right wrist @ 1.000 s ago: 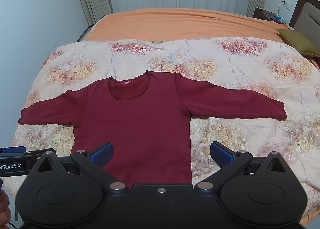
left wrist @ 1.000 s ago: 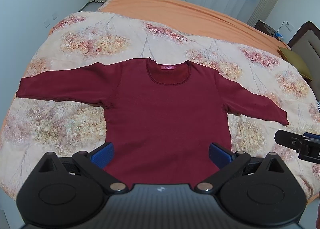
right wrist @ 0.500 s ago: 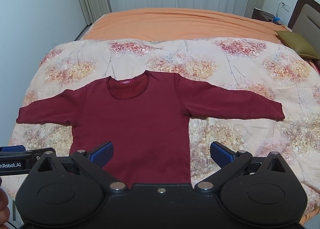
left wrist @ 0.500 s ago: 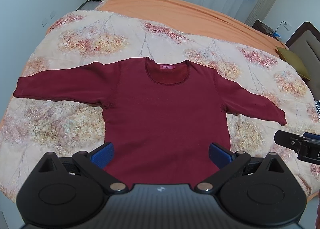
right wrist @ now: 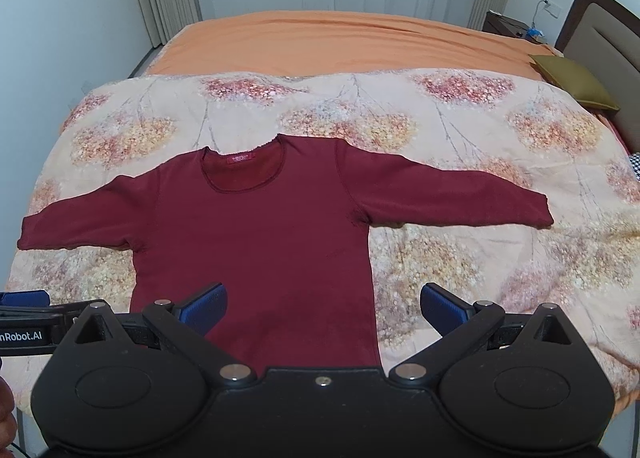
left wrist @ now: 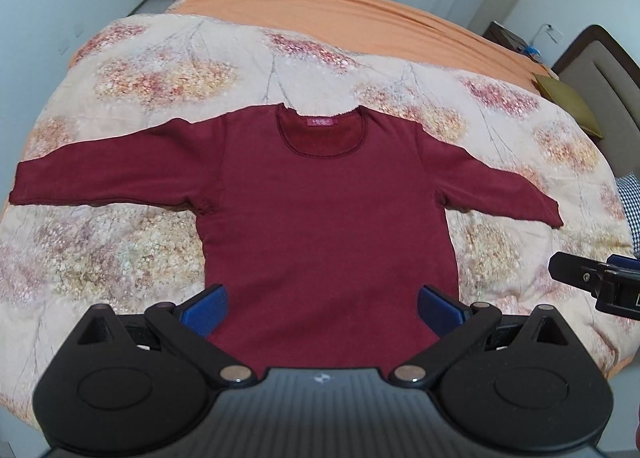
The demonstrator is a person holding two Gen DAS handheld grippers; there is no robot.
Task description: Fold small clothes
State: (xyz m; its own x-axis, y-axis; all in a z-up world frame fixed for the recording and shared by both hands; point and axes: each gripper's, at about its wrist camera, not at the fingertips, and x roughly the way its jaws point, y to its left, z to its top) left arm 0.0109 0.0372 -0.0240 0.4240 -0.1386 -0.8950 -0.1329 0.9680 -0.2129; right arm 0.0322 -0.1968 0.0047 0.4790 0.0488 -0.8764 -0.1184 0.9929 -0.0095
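On the quilt (right wrist: 460, 130), near its front edge, a shirt (right wrist: 260, 242) is laid flat, face up, both sleeves spread sideways. This spread is judged to expose hem, cuffs and shoulders for folding, which is not yet begun. The collar (left wrist: 320, 134) is pointed toward the quilt's far edge and the hem toward its front edge; the body's long axis is run front to back, the sleeve line across. The left gripper (left wrist: 320, 308) and right gripper (right wrist: 324, 306) are held above the hem, jaws spread wide, nothing grasped.
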